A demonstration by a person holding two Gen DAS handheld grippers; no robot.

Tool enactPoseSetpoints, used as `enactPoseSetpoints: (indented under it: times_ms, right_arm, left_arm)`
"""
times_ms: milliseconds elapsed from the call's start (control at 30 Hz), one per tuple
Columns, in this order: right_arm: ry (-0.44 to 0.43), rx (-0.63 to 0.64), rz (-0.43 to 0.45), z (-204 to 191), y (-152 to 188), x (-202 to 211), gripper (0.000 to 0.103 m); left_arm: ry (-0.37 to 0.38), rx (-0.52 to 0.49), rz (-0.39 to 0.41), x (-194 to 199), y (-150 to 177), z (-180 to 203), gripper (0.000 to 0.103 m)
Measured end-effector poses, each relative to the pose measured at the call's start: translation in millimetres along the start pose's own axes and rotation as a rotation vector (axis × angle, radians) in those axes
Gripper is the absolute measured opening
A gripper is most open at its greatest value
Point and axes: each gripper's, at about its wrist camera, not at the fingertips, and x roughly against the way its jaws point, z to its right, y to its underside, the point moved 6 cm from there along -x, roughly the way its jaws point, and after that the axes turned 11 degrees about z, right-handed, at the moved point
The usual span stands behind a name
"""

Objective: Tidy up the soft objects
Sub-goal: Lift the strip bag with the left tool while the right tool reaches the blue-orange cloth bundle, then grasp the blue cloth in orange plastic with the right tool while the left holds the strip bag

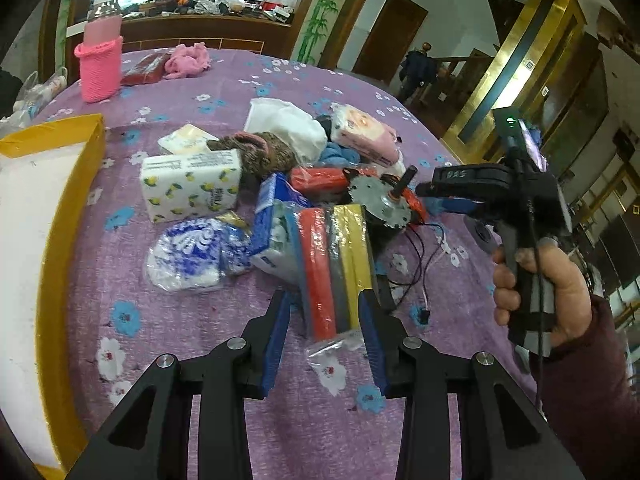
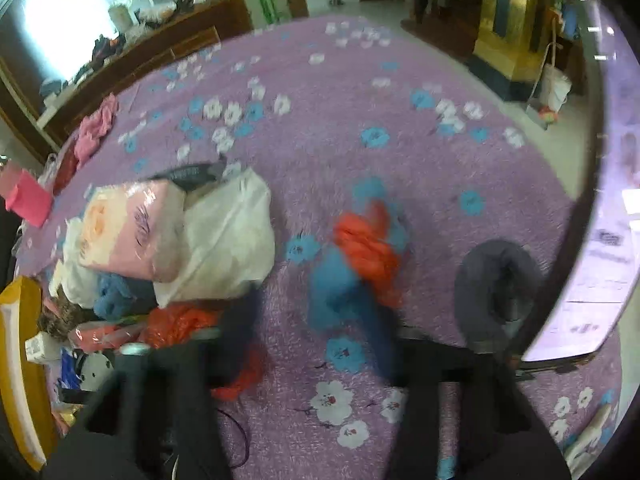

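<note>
A pile of soft things lies on the purple floral tablecloth: a lemon-print tissue pack, a blue-and-white pouch, a brown knit piece, a pink pack, and a wrapped pack of red, grey and yellow sponges. My left gripper is open, its blue pads either side of the near end of the sponge pack. My right gripper is blurred by motion, with an orange-and-blue thing at its tips. In the left wrist view the right gripper sits by the pile's right side.
A yellow-rimmed white box stands at the left. A pink knit bottle sleeve and pink cloth are at the far side. A geared motor with wires lies in the pile. A grey tape roll is at the right.
</note>
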Motion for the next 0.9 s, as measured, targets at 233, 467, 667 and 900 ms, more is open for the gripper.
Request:
enactPoseSetpoints:
  times_ms: [233, 467, 667, 900]
  right_arm:
    - [-0.045, -0.013, -0.035, 7, 6, -7, 0.011]
    - [-0.147, -0.015, -0.069, -1, 22, 5, 0.005]
    - [-0.214, -0.001, -0.032, -11, 29, 29, 0.003]
    - [-0.301, 0.011, 0.019, -14, 33, 74, 0.003]
  left_arm:
    - [-0.055, -0.046, -0.024, -27, -4, 20, 0.049]
    - [-0.172, -0.064, -0.044, -61, -2, 25, 0.052]
    - [-0.093, 0.005, 0.019, -32, -10, 18, 0.038]
    - [-0.004, 0.038, 0.12, 31, -18, 11, 0.039]
